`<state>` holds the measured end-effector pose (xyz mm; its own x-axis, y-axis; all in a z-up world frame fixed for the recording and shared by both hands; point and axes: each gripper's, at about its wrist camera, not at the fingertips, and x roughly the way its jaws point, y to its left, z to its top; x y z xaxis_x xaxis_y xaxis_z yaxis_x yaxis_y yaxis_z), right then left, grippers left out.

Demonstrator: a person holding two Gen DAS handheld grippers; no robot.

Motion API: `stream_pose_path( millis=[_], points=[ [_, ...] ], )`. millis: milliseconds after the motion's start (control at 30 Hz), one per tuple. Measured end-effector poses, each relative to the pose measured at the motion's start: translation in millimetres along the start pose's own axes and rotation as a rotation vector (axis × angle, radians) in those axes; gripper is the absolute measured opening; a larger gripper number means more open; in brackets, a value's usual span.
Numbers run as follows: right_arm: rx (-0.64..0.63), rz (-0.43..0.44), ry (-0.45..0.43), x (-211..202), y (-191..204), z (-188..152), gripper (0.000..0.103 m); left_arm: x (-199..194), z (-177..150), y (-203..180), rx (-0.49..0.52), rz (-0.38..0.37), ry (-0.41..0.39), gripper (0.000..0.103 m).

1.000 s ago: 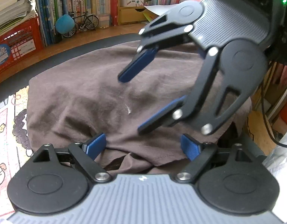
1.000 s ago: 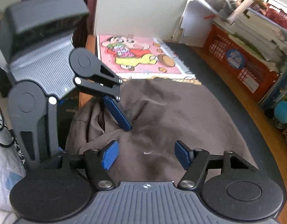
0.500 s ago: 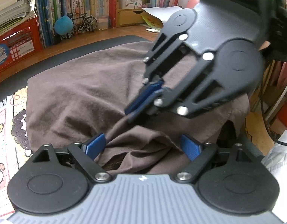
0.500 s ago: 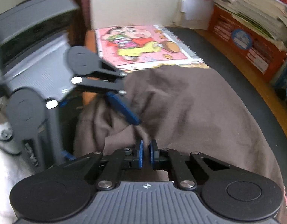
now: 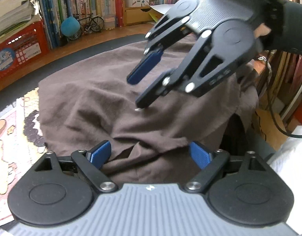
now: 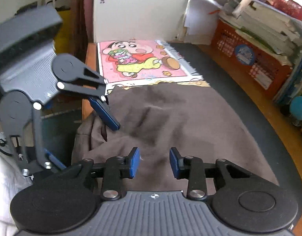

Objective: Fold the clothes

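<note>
Two grippers are mine here, one in each hand, and both hang over one brown garment (image 5: 88,98) spread across the dark mat (image 6: 249,106) on the wooden table (image 5: 91,43).

My left gripper (image 5: 151,153) sits at the bottom of its own view with its blue pads (image 5: 100,152) standing wide apart. A rumpled hem of the garment lies between them, close against the left pad, but nothing is pinched. In the right wrist view that same gripper shows at the left edge of the frame, one blue finger angled down onto the bunched cloth.

My right gripper (image 6: 154,162) has its jaws partway apart and opening — cloth lies under the gap, and the pads (image 6: 135,162) do not press on it. From the left wrist view it (image 5: 140,92) reaches in from the upper right, a dark sleeve (image 5: 288,27) behind it, its lower fingertip just at the fabric near a small white fleck.

The garment fills the middle of both frames, creased and heaped toward me, flatter farther off. Beyond its far edge in the right view lies a pink cartoon puzzle (image 6: 139,63). A red crate (image 5: 19,53) piled with papers stands at the left of the left view, with a row of books (image 5: 95,2), a blue ball (image 5: 70,26) and a small model bicycle (image 5: 91,22) along the top.
</note>
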<state>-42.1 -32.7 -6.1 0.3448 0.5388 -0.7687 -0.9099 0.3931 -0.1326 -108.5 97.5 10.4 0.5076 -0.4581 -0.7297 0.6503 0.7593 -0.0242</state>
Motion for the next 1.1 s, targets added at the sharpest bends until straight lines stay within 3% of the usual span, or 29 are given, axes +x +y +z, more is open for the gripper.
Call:
stream_pose_path(
  millis=[67, 100, 200, 300, 400, 500, 567, 667, 733, 800, 833, 967, 1033, 1100],
  points=[
    [-0.03, 0.023, 0.032, 11.2, 6.9, 0.4, 0.023, -9.6, 0.4, -0.3, 0.011, 0.023, -0.015, 0.089],
    [-0.041, 0.043, 0.055, 16.8, 10.3, -1.1, 0.009, -15.1, 2.6, 1.6, 0.019, 0.035, -0.034, 0.089],
    [-0.081, 0.086, 0.065, 17.0, 24.1, -3.8, 0.004, -30.1, 11.9, 12.2, 0.032, 0.029, -0.11, 0.089],
    [-0.087, 0.196, 0.072, 7.4, 31.2, -5.2, 0.004, -27.3, 18.1, 26.1, 0.019, -0.063, -0.151, 0.089],
    [-0.082, 0.407, 0.073, -7.0, 33.2, -11.1, 0.005, -4.3, 18.0, 32.4, 0.005, -0.113, -0.084, 0.089],
    [-0.023, 0.392, 0.063, -14.2, 22.3, -17.8, 0.007, 14.3, 7.8, 30.2, 0.01, -0.093, 0.023, 0.085],
    [0.022, 0.337, 0.046, -16.3, 11.4, -20.1, 0.018, 11.1, 0.5, 30.0, 0.013, -0.084, 0.041, 0.085],
    [0.07, 0.275, -0.016, -21.8, -1.5, -20.9, 0.038, -16.9, -6.0, 35.2, -0.004, -0.091, -0.028, 0.086],
    [0.067, 0.266, -0.063, -23.6, -2.3, -19.1, 0.062, -33.9, -4.2, 39.8, -0.009, -0.052, -0.073, 0.086],
    [0.049, 0.237, -0.049, -18.2, 2.3, -19.5, 0.064, -47.9, -1.0, 44.7, -0.014, -0.02, -0.115, 0.086],
    [0.035, 0.26, -0.036, -15.8, 7.3, -20.3, 0.059, -52.9, 1.5, 47.2, -0.014, -0.01, -0.138, 0.086],
    [-0.057, 0.571, 0.047, -10.7, 44.0, -27.1, 0.055, -64.5, 16.0, 56.4, -0.009, 0.018, -0.216, 0.09],
    [-0.072, 0.545, 0.009, -17.4, 47.1, -28.9, 0.06, -65.8, 22.2, 60.2, -0.016, 0.052, -0.223, 0.09],
    [0.054, 0.464, -0.044, -17.3, 32.0, -30.3, 0.063, -66.2, 26.2, 64.0, -0.032, 0.083, -0.225, 0.09]
  ],
)
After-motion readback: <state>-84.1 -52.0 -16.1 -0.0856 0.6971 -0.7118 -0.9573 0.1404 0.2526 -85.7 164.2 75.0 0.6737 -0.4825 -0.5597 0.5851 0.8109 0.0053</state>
